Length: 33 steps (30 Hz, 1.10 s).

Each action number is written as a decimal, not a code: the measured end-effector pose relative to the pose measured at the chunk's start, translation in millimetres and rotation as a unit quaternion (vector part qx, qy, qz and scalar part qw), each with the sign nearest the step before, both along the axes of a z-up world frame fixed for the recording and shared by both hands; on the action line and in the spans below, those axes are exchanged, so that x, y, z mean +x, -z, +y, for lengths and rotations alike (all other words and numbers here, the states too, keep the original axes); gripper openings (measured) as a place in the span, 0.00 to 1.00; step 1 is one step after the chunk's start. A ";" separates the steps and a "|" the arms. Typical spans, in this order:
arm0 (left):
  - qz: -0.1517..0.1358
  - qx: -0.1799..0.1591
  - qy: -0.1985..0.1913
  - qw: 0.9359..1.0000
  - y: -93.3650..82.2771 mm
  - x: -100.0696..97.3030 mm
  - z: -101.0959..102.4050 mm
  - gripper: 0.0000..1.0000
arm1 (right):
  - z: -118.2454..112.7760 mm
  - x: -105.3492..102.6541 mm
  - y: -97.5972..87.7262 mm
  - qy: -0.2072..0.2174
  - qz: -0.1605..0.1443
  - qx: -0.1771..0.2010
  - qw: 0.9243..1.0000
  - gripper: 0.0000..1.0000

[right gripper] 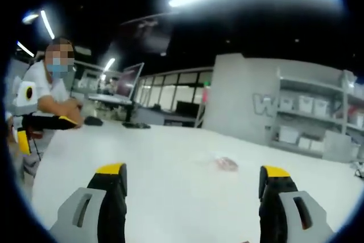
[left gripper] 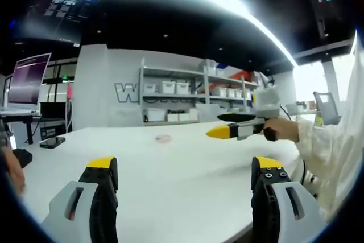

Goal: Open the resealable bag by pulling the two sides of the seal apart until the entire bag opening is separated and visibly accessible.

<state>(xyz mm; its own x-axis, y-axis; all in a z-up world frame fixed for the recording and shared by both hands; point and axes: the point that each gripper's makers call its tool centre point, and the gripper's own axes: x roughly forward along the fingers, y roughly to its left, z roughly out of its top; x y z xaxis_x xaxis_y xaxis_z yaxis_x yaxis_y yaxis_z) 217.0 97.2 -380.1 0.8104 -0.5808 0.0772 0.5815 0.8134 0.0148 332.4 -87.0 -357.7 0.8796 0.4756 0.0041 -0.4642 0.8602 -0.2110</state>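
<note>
Left gripper: held level, jaws spread wide.
Right gripper: jaws likewise parted, nothing gripped.

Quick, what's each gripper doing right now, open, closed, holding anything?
Left gripper: open, holding nothing, above the white table.
Right gripper: open, holding nothing; the small bag lies untouched on the table ahead.

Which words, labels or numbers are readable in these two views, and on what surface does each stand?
"W": large raised letter on the grey wall, next to the shelf; the following letters are hidden.
Monitor text: too blurred to read.
Hanging dark screen: too small to read.
</note>
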 end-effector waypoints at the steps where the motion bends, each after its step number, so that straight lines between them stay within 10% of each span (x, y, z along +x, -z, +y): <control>1: -0.001 0.000 0.000 1.000 -0.1 0.2 0.2 0.96 | -2.1 -3.0 0.0 0.003 -0.002 -0.002 1.000 0.98; 33: -0.004 0.014 0.004 1.000 -1.4 11.1 -5.0 0.93 | -53.5 -89.7 10.2 0.065 -0.007 0.024 0.998 0.95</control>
<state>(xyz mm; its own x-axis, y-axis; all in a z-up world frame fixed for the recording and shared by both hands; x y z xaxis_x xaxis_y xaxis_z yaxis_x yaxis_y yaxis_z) 228.2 92.2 -378.7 0.8045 -0.5901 0.0676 0.5885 0.8073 0.0434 242.7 -140.5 -367.9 0.9334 0.3570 0.0364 -0.3458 0.9219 -0.1745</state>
